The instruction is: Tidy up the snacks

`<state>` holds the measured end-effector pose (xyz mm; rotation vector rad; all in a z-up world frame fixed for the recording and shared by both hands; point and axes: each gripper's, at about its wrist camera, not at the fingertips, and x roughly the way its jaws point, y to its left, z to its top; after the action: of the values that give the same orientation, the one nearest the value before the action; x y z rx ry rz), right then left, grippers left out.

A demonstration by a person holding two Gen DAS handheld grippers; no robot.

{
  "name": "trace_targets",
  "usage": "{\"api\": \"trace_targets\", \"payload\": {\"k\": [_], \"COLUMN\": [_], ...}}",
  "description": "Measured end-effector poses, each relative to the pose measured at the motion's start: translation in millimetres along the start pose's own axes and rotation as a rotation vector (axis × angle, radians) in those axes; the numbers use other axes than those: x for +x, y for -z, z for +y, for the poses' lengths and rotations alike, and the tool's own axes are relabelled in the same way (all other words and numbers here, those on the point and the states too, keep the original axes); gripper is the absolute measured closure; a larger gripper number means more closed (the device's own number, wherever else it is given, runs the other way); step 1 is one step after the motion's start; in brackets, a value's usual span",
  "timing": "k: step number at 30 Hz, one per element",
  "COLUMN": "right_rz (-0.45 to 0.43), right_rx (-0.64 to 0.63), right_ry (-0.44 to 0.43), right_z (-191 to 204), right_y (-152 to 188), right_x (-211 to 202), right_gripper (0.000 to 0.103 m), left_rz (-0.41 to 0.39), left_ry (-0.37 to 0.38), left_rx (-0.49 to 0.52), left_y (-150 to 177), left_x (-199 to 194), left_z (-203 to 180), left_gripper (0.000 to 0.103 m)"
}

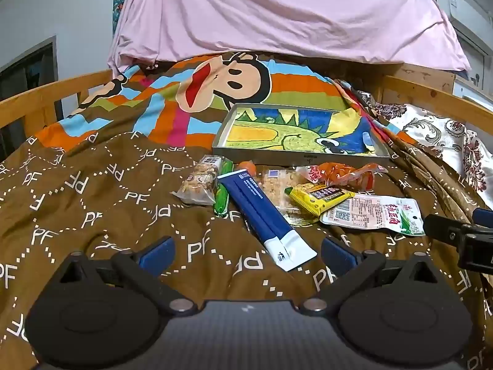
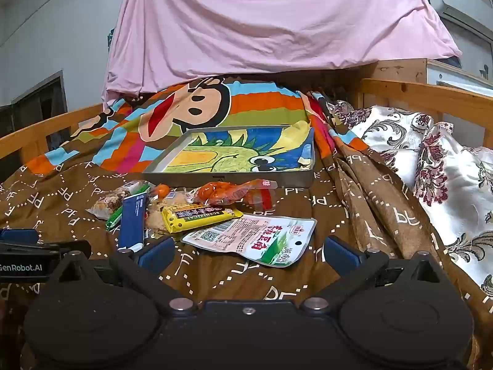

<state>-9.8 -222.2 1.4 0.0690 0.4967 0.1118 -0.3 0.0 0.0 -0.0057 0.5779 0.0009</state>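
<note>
Ahead of both my grippers, on the brown quilt (image 1: 92, 203), snacks lie in a loose heap, tray (image 1: 305, 156) just behind them at 12 o'clock and bare of snacks

Left gripper (image 1: 245, 251): jaws spread as wide as they go, nothing between the pads, tilted down at the bed. Right gripper (image 2: 246, 251): same, wide open and empty

Key relation for left: blue-and-white stick pack (image 1: 265, 215) is the nearest snack, its white end sits between my left fingers at about 1 o'clock. Long axis runs from 11 o'clock far end to 5 o'clock near end, so it lies skewed to my jaw line, not square across it. I judge a small wrist turn is needed to close across its narrow width

Key relation for right: flat pink-and-green pouch (image 2: 255, 236) lies straight ahead at 12 o'clock, just beyond my fingertips, long axis from 10 to 4 o'clock. Right is nearer to it than left; from the left view it sits off at 2 o'clock

Yellow bar (image 2: 200, 215) rests partly over the pouch's far edge, orange packet (image 2: 234, 194) behind, rice cracker bag (image 1: 198, 183) at far left of heap

Likely split: left takes stick pack, right takes pouch
</note>
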Motion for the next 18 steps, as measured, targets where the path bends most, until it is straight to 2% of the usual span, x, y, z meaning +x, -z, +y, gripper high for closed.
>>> {"api": "trace_targets", "payload": {"k": [18], "right_rz": [-0.006], "right_rx": [-0.020], "right_ry": [-0.028], "right_z": [3.4], "right_y": [1.5], "right_x": [0.6], "right_gripper": [0.001], "left_rz": [0.022], "left_ry": [-0.001], "left_rx": [-0.036], "left_y": [2.7], "left_x": [2.2], "left_z": [7.4], "left_gripper": [0.000]}}
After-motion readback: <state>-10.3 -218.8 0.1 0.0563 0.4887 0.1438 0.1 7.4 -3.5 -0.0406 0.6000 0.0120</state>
